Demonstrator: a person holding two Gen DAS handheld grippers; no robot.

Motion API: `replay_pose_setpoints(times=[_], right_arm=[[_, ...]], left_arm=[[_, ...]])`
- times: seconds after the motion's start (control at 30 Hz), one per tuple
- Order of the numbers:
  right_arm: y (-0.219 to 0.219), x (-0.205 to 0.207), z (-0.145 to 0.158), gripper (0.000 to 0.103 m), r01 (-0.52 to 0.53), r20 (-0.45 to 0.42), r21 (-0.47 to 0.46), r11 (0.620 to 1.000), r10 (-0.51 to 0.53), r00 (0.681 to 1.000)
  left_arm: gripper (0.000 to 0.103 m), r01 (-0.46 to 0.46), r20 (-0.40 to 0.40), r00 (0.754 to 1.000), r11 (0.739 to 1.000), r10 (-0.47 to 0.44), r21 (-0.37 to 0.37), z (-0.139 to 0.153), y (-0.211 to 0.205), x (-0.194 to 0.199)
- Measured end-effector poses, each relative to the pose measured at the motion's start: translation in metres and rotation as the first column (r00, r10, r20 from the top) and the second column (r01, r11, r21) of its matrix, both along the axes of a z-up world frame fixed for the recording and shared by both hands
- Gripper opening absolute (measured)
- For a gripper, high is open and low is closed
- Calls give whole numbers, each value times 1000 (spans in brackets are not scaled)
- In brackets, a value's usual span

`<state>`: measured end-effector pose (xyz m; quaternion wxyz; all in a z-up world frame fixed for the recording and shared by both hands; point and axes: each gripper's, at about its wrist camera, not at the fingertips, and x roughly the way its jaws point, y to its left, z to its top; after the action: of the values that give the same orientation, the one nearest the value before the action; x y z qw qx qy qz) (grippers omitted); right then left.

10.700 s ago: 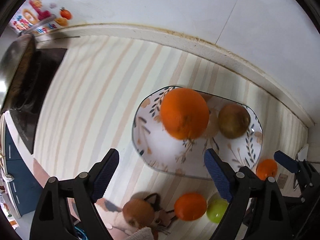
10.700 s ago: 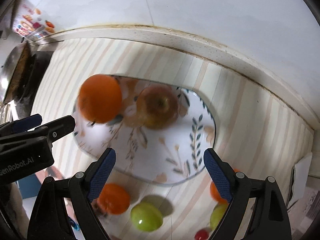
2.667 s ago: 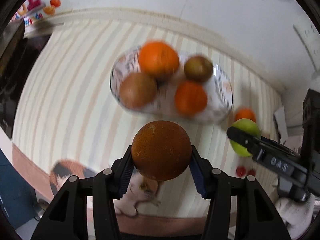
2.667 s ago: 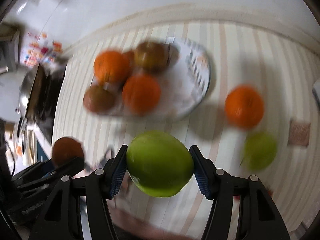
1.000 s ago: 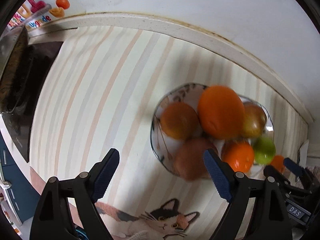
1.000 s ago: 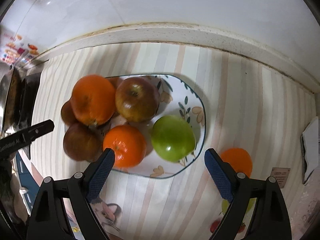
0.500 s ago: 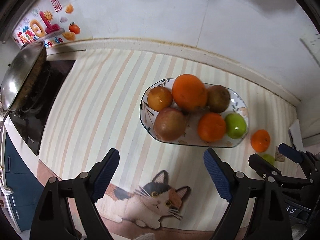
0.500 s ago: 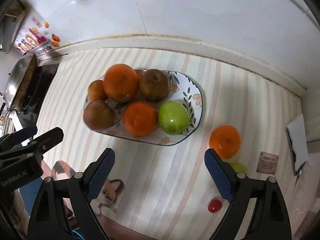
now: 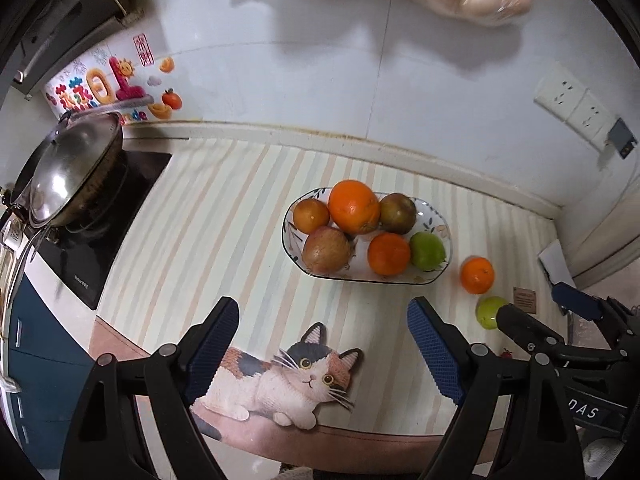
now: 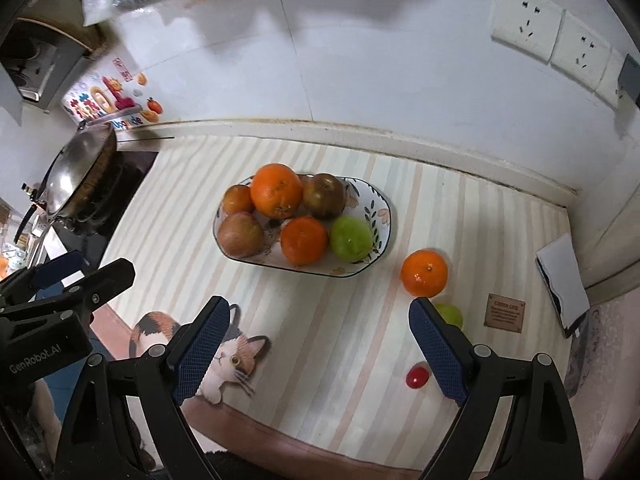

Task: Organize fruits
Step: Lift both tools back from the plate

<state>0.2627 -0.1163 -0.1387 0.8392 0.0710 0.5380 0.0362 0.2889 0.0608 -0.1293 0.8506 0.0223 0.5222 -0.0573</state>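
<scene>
Striped mat (image 10: 312, 320) bears oval plate (image 10: 382, 216) (long axis left-right), six fruits.

Six fruits in the bowl (image 10: 382, 216) — three more (image 10: 424, 273) right of it

- "DAS": white letters on the black body of the right gripper (image 9: 568, 312), seen from the left wrist.
- "GenRobot.AI": white letters on the body of the left gripper (image 10: 80, 276), seen from the right wrist.
- Wall sticker (image 9: 100, 92): large "10", Chinese characters, letters ending "nde".
- Small brown card (image 10: 505, 313): print too small to read.
</scene>
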Motion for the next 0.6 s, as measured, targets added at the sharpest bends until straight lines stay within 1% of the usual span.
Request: replay_pose_setpoints(times=[0.17, 0.33, 0.43, 0.6], right_arm=[[4, -20, 27, 93, -9, 52, 2, 1000, 8, 999], [9, -32, 42, 93, -18, 75, 11, 1000, 17, 997], [9, -36, 43, 93, -16, 74, 24, 1000, 14, 997], [-4, -39, 39, 93, 14, 67, 83, 996, -20, 998]], left_arm=[[86, 9, 20, 1000, 1000, -9, -11, 13, 1, -17], [86, 12, 25, 1000, 1000, -11, -22, 18, 2, -29], [86, 3, 25, 1000, 1000, -2, -24, 18, 3, -31], [86, -9, 13, 1000, 1000, 9, -29, 15, 0, -31]])
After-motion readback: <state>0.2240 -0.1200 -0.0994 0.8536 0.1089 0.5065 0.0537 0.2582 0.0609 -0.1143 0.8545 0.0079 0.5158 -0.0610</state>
